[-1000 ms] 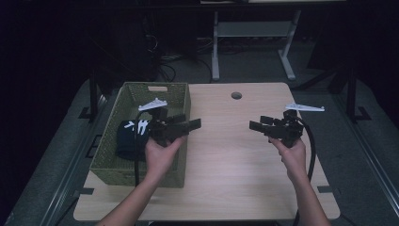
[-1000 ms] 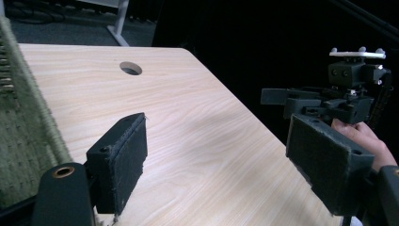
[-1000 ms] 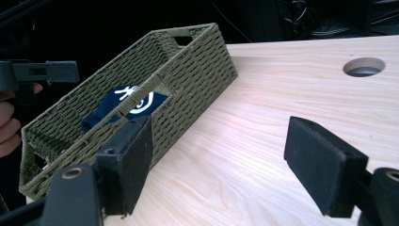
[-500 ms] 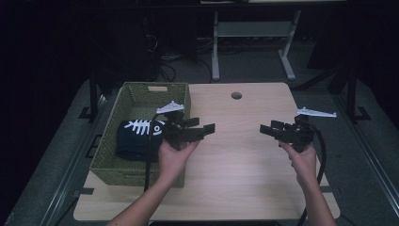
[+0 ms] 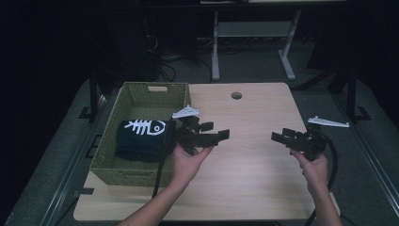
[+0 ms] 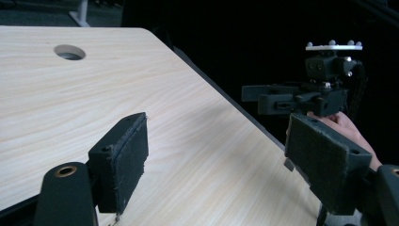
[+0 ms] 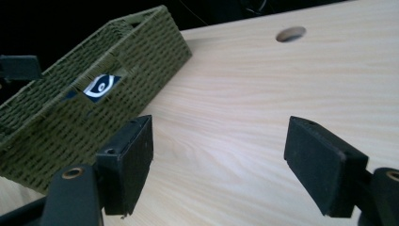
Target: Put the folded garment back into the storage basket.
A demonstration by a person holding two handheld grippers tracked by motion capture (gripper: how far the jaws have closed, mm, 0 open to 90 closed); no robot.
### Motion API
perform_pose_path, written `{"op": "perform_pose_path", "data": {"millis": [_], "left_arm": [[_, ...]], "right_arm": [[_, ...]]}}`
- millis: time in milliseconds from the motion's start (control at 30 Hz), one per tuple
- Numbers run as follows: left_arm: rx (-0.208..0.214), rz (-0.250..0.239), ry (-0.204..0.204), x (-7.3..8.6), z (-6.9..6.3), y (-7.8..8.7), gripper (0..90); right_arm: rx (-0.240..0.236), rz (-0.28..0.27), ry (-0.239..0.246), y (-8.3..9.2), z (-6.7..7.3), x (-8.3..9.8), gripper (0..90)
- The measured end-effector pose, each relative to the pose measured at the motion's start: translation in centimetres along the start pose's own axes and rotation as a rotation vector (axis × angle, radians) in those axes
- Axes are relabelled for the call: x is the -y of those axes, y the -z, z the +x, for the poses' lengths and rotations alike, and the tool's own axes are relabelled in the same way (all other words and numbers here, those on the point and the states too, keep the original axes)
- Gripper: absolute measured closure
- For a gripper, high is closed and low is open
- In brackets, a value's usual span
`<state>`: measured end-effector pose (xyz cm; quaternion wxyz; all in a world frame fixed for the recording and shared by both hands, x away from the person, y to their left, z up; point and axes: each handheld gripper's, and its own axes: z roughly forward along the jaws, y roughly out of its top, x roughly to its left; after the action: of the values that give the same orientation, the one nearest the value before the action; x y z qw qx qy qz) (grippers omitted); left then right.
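Note:
A green woven basket (image 5: 141,87) stands on the left of the wooden table (image 5: 254,179). In it lies a folded dark garment (image 5: 141,136) with a white fish-skeleton print. My left gripper (image 5: 215,131) hovers just right of the basket, open and empty, pointing right. My right gripper (image 5: 281,135) hovers near the table's right side, open and empty, pointing left at the other one. In the left gripper view, the pads (image 6: 120,160) stand wide apart over bare wood, with the right gripper (image 6: 282,99) beyond. The right gripper view looks between wide jaws toward the basket (image 7: 94,108).
A round cable hole (image 5: 236,95) sits near the table's far edge. Cables trail from both grippers toward the person. Dark floor, a white frame leg (image 5: 215,52) and black stands surround the table. The table's right edge (image 6: 226,99) runs close under the right hand.
Both hands have moved to the right and a little lower. The left gripper has come off the basket to over the table, uncovering the garment. Jaws stay wide.

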<state>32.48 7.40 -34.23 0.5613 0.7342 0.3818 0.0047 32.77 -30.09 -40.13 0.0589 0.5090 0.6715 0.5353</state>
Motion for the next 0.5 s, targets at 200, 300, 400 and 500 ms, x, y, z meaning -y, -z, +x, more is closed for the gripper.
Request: {"op": "perform_pose_path", "data": {"millis": [200, 300, 400, 500], "left_arm": [[0.027, 0.006, -0.035, 1.5, -1.2, -1.1, 21.4], [0.042, 0.018, -0.052, 2.6, -1.8, -1.5, 21.3], [0.065, 0.032, -0.08, 4.0, -2.6, -2.0, 21.2], [0.082, 0.052, -0.104, 5.3, -3.2, -2.3, 21.2]], "right_arm": [[0.024, -0.006, -0.013, 1.0, -0.7, 1.3, 23.9], [0.033, -0.013, -0.011, 1.4, -0.6, 2.0, 23.9], [0.045, -0.001, 0.015, 1.7, -0.3, 3.0, 23.3], [0.048, -0.012, 0.037, 2.1, -0.1, 5.0, 22.4]]}}
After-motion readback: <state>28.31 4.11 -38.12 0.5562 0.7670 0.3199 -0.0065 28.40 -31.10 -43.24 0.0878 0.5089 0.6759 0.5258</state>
